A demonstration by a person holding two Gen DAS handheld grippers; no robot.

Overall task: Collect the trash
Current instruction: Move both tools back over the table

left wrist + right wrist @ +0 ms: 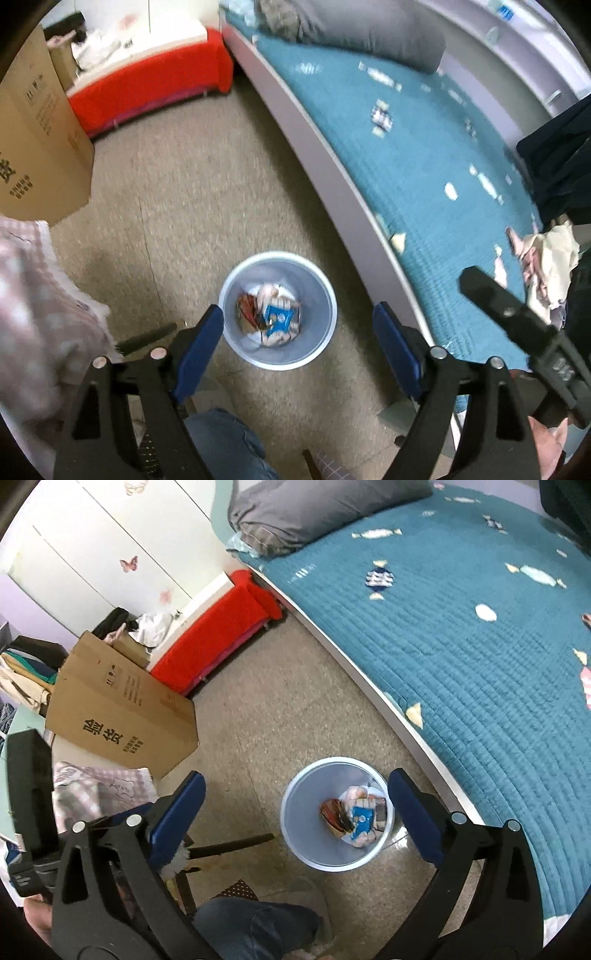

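We locate the round pale-blue plastic waste bin (277,310) upright on the beige speckled floor (192,184), just beside the white edge of the bed. Inside it we see crumpled wrappers and paper (267,314), among them a blue-and-white packet and a reddish-brown one, lying on the bin's bottom.

The left hand-held gripper (299,319) hangs above the bin with its blue-padded jaws spread wide; nothing is between them, and the bin shows in the gap. The right hand-held gripper (295,801) also stands wide open and empty, above the floor and the bin's left part.

The bed carries a teal quilted cover with candy prints (461,646) and a grey pillow (314,509) at its head. In the left wrist view a crumpled cream-and-pink cloth (550,266) lies on the cover. A brown cardboard box with black print (125,712) lies on the floor to the left of the bin, with a red-covered bench (218,638) behind it. A denim-clad knee (255,926) shows at the lower edge.
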